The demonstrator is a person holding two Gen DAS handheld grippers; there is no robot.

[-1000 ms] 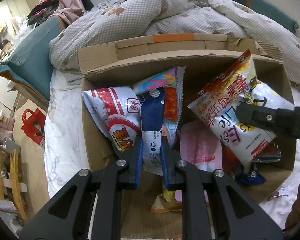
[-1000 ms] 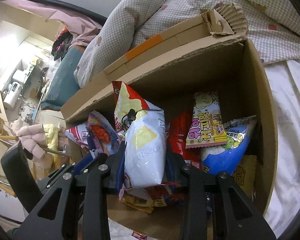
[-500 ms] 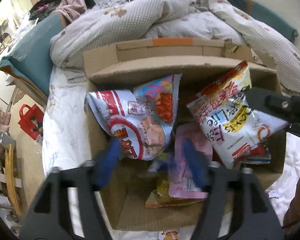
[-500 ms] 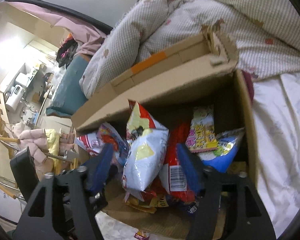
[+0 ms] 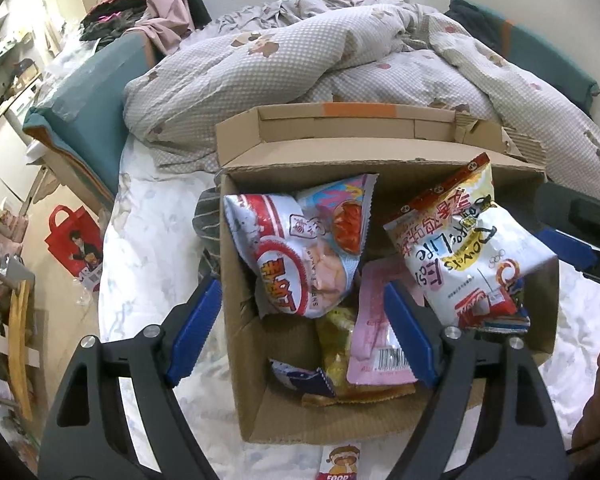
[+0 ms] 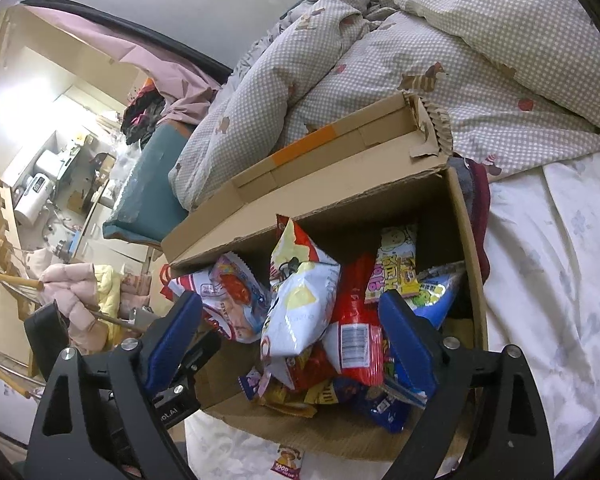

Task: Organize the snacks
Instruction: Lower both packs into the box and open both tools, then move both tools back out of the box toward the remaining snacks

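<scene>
Two blue-padded fingers of the left gripper (image 5: 302, 328) fill the bottom of the left wrist view, spread wide and opening further with nothing gripped between them; the left finger sits outside the left wall of the cardboard box (image 5: 240, 360), the right finger over the box interior; the box stands on a white bed sheet (image 5: 152, 240) in the centre of the frame, its flap folded back toward a checked duvet (image 5: 300, 68) across the top; inside, a red and white snack bag (image 5: 296, 272) leans at the left, a white bag with a red top (image 5: 464, 252) stands at the right, and a pink packet (image 5: 376, 332) lies low between them, just beside the right finger; part of the right gripper (image 5: 572, 224) shows at the right edge; a red carrier bag (image 5: 74, 244) sits on the floor at the left; in the right wrist view, the right gripper (image 6: 292, 340) fills the bottom of the frame, its jaws also wide and opening, the white bag (image 6: 300, 304) standing loose between the fingers without either pad pressing on it; a red packet (image 6: 358, 336) leans just right of it, a yellow packet (image 6: 396, 264) stands further back, and the box (image 6: 466, 240) holds them all, with the duvet (image 6: 420, 52) filling the upper right.
</scene>
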